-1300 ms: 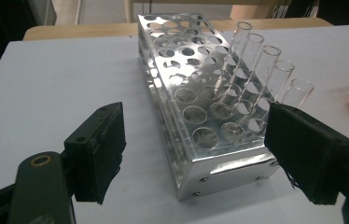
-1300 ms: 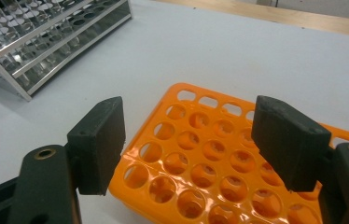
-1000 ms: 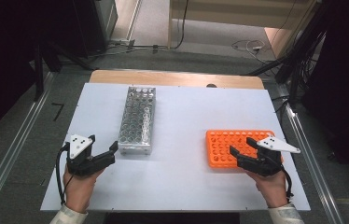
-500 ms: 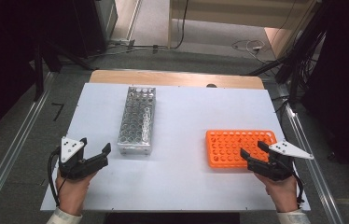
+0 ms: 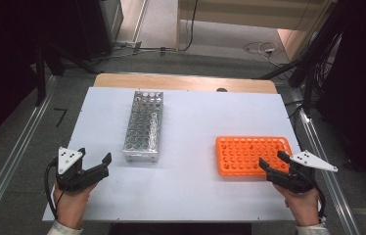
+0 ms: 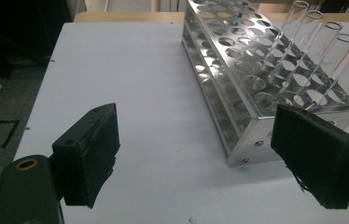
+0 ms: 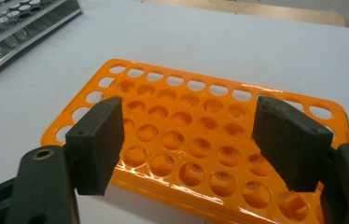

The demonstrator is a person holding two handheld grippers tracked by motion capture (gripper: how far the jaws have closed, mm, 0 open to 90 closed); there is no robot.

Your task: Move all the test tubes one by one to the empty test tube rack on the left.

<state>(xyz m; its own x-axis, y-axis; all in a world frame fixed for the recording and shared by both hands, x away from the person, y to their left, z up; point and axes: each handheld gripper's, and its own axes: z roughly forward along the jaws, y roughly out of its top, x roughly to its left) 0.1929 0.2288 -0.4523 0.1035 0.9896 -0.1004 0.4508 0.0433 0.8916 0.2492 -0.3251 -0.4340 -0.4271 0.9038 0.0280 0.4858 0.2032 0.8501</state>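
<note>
A silver metal tube rack [image 5: 139, 132] stands left of centre on the white table [image 5: 195, 112], with several clear glass tubes [image 5: 154, 125] along its right side. An empty orange rack [image 5: 249, 154] lies at the right. My left gripper [image 5: 95, 159] sits near the front left corner, open, a short way left of the metal rack's near end. In the left gripper view, the left gripper [image 6: 200, 140] frames the metal rack [image 6: 238, 70] and the tubes [image 6: 322, 51]. My right gripper [image 5: 272, 159] is open at the orange rack's near edge. Seen from the right gripper [image 7: 191, 140], the orange rack [image 7: 200, 135] lies below with nothing held.
A wooden strip [image 5: 186, 82] borders the table's far edge. Metal rails [image 5: 14, 161] run along both sides on the floor. Cables [image 5: 259, 48] lie on the floor beyond. Bare white surface separates the two racks.
Both hands have drawn back toward the near edge and slightly outward. The left gripper is farther from the metal rack; the right has slid to the orange rack's near right corner.
</note>
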